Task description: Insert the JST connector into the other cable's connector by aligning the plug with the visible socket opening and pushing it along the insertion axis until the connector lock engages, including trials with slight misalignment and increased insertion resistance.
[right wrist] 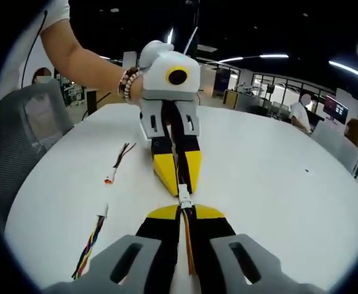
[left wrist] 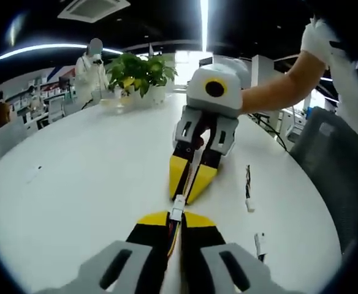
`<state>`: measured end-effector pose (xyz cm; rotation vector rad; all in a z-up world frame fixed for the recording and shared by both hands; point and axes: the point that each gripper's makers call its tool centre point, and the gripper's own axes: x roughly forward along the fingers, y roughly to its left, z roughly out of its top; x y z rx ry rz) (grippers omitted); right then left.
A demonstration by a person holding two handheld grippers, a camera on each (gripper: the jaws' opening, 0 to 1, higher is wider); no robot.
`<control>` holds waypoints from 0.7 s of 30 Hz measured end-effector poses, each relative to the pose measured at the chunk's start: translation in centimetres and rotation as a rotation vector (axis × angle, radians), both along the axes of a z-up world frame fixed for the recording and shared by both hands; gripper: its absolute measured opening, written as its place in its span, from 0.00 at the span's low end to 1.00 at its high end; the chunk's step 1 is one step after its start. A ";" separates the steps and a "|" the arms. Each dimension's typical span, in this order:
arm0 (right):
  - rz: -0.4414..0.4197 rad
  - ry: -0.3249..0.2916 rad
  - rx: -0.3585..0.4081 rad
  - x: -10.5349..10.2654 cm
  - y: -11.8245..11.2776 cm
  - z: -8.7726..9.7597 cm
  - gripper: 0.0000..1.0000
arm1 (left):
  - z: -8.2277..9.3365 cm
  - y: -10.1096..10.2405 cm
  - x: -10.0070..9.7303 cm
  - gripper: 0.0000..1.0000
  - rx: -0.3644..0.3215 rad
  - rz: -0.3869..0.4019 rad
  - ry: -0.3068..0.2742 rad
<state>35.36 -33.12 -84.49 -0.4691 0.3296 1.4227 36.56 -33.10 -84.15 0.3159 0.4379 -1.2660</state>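
left claw (left wrist: 174, 215) pinching cable, white connectors (left wrist: 178, 207) mated

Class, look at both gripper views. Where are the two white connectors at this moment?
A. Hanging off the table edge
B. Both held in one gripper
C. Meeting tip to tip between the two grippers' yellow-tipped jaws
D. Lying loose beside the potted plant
C: the white connectors meet in the gap between the left gripper and the right gripper, each shut on its own cable above the table.
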 end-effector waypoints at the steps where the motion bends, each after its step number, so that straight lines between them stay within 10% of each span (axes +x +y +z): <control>1: -0.001 0.001 0.001 0.0 0.0 0.0 0.04 | 0.0 0.0 0.0 0.01 0.000 0.003 0.002; 21: -0.038 0.051 0.020 0.3 -0.1 -0.1 0.06 | -0.2 0.3 0.5 0.02 -0.001 0.023 0.018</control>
